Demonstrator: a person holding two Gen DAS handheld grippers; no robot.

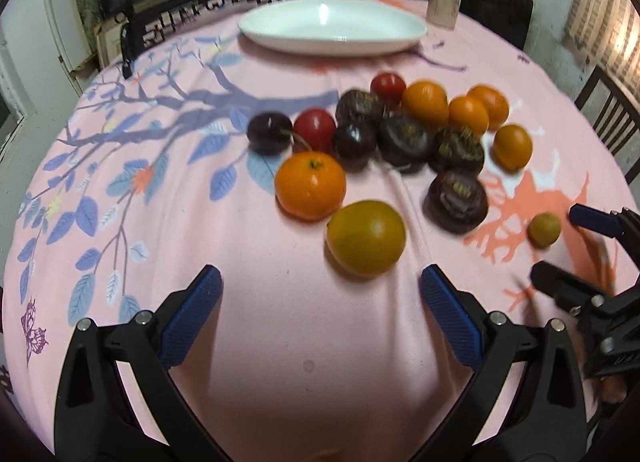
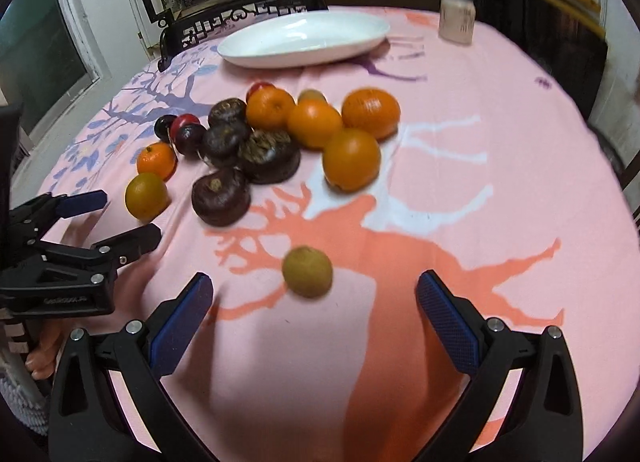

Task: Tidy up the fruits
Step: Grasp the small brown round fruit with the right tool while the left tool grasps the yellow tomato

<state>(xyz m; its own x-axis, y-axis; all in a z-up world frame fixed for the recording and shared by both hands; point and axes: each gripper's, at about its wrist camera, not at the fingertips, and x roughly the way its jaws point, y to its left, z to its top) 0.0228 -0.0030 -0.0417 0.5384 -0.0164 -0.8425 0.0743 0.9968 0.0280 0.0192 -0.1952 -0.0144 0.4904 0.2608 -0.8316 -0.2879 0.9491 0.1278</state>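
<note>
Below, in the left wrist view, the left hand-held gripper [image 1: 320, 286] gapes wide, empty, over bare worktop [image 1: 280, 342]; fruits [image 1: 376, 142] cluster at centre. Right wrist view: right hand-held gripper [image 2: 314, 294] equally wide, empty, a small green fruit [image 2: 307, 271] just ahead; white plate [image 2: 304, 38] at top.

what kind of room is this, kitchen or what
Probably a home dining room: a round table under a pink tree-print tablecloth, a white serving dish at its far side, and ornate dark chairs pulled up behind it.
</note>
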